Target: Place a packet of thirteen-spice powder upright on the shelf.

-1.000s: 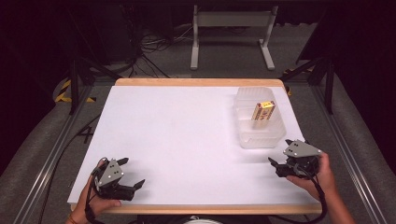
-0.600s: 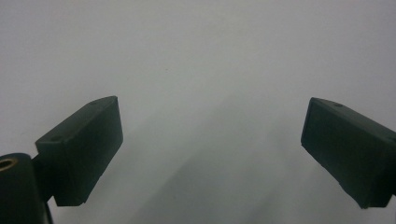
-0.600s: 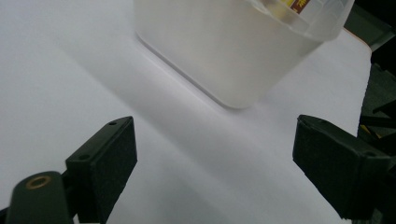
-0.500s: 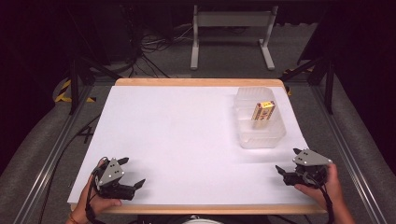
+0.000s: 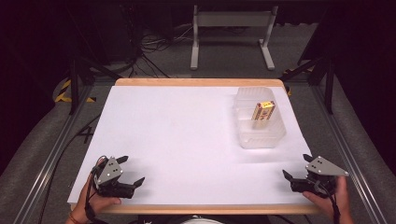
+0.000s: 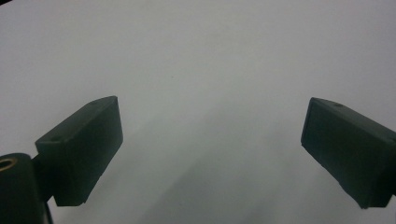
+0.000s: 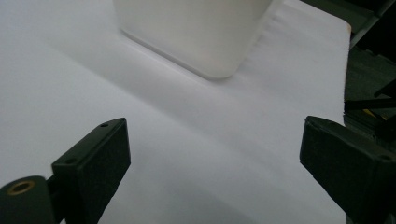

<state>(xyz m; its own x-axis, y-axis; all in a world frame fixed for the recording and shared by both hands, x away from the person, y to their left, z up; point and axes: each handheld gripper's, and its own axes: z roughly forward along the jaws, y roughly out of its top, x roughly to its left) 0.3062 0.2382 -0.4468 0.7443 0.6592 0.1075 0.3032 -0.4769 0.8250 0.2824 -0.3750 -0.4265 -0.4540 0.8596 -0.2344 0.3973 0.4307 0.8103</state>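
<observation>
A clear plastic container (image 5: 259,119) stands at the right of the white table (image 5: 187,140), with a yellow and brown packet (image 5: 263,113) upright inside it. My left gripper (image 5: 130,170) rests open near the front left corner, nothing between its jaws (image 6: 210,154). My right gripper (image 5: 295,166) is open near the front right corner, a little in front of the container (image 7: 191,32), with bare table between its jaws (image 7: 215,163).
The table's wooden edge (image 5: 196,208) runs along the front. Beyond the far edge are a grey metal stand (image 5: 231,35) and cables on the dark floor. Metal rails (image 5: 46,158) flank both sides of the table.
My right gripper has drawn back from the container toward the front right corner. The left gripper has stayed put.
</observation>
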